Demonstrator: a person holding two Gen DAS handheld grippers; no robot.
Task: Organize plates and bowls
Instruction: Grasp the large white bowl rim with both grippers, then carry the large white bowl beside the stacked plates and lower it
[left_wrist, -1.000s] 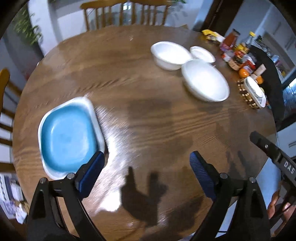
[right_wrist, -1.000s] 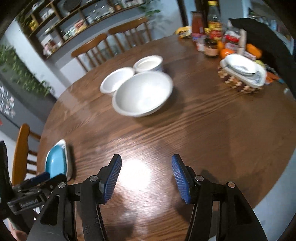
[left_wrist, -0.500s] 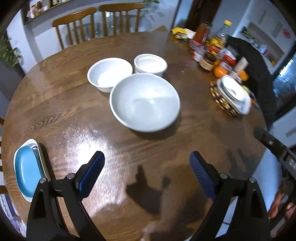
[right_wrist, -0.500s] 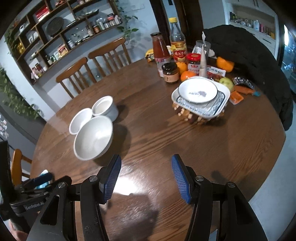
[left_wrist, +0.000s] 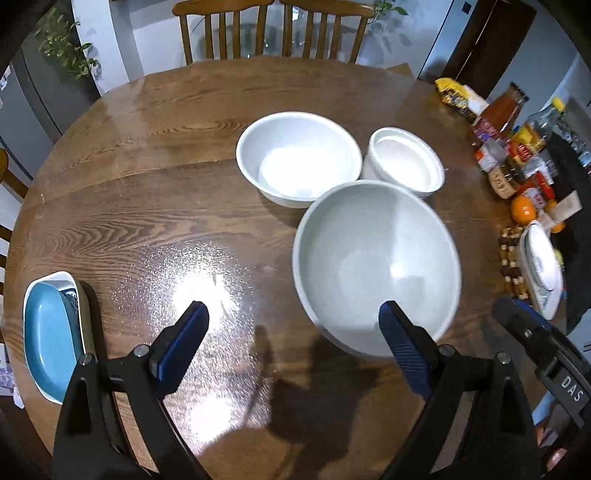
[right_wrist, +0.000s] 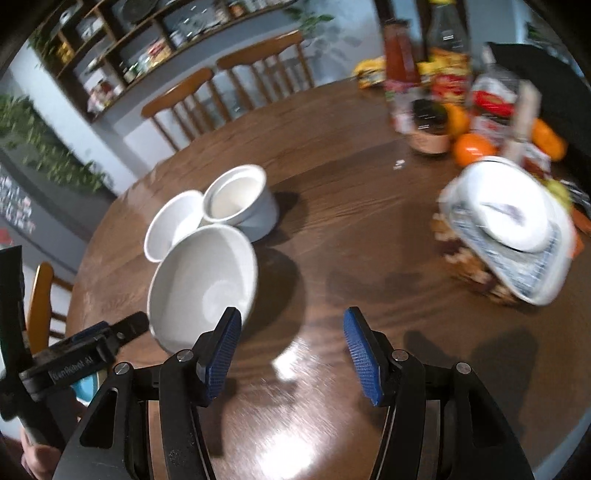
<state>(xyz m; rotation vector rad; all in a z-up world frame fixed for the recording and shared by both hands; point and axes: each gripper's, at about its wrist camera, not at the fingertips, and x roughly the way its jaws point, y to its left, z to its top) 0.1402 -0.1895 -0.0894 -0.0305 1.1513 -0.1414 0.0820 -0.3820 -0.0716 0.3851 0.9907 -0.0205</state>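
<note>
Bowls: three white ones sit clustered on the counter (left_wrist: 147, 177) — the large bowl (left_wrist: 376, 273) nearest us, the medium bowl (left_wrist: 299, 162) at its 11 o'clock, the small bowl (left_wrist: 404, 162) at its 1 o'clock; whether their rims touch we cannot tell.
Plates: a blue plate (left_wrist: 50, 332) rests on a white patterned one at the counter's 8 o'clock edge in the left view; a small white plate (right_wrist: 511, 208) lies in a patterned dish on a beaded trivet (right_wrist: 469, 273) at 3 o'clock in the right view.
Left tongs (left_wrist: 293, 343): wide open, holding nothing, hanging over bare wood with the right pad in front of the large bowl's near rim.
Right tongs (right_wrist: 291, 354): about half open, empty, above the counter at 4 o'clock of the large bowl.
Step in hand: we judge we are closing in on the bowls to nest them.
Doing it well: we should pinch one wall of a smaller bowl squarely over its rim, lift straight, and lower it centred into the large bowl.
Risk: glazed rims may slip; the bottles and jars (right_wrist: 428, 88) at 1 o'clock stand well apart.
</note>
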